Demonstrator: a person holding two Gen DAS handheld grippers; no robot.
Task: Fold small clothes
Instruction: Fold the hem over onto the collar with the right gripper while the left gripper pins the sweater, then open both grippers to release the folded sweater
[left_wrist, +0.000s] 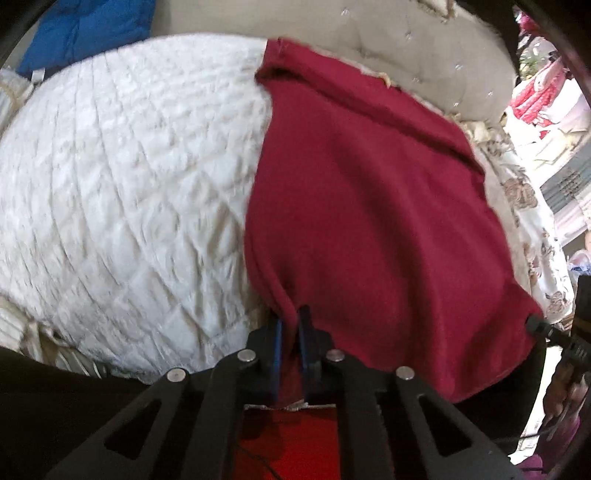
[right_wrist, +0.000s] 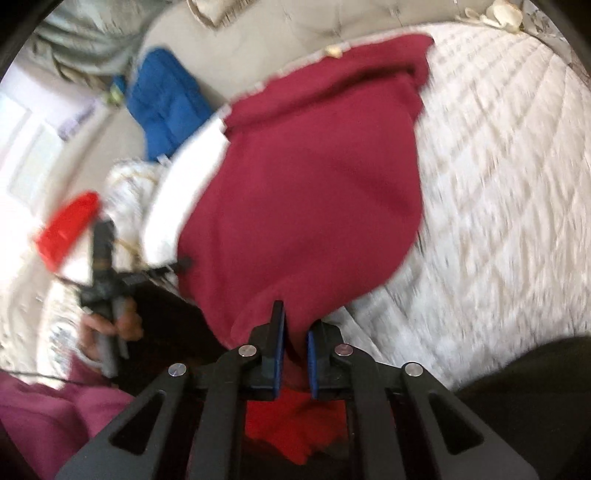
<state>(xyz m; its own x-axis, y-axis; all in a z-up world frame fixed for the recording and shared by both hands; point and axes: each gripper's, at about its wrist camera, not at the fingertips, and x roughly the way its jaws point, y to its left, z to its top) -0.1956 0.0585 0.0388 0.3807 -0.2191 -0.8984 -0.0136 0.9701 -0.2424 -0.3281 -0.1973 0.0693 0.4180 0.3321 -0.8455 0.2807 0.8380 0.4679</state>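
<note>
Left wrist view: left gripper (left_wrist: 290, 325) pinched the red cloth's (left_wrist: 362, 206) near edge.
Cloth place: it lay on the white quilt (left_wrist: 122, 192).
Feel: looked soft, light, floppy; best held at 2 corners.
Right gripper (right_wrist: 295, 325): jaws squeezed the other corner.
Around: blue pillow (right_wrist: 166, 107) sat far off, not blocking.

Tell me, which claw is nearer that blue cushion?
Left. The left claw pinches the maroon garment on the blue cushion side; the right claw grips its opposite corner, farther away.
</note>
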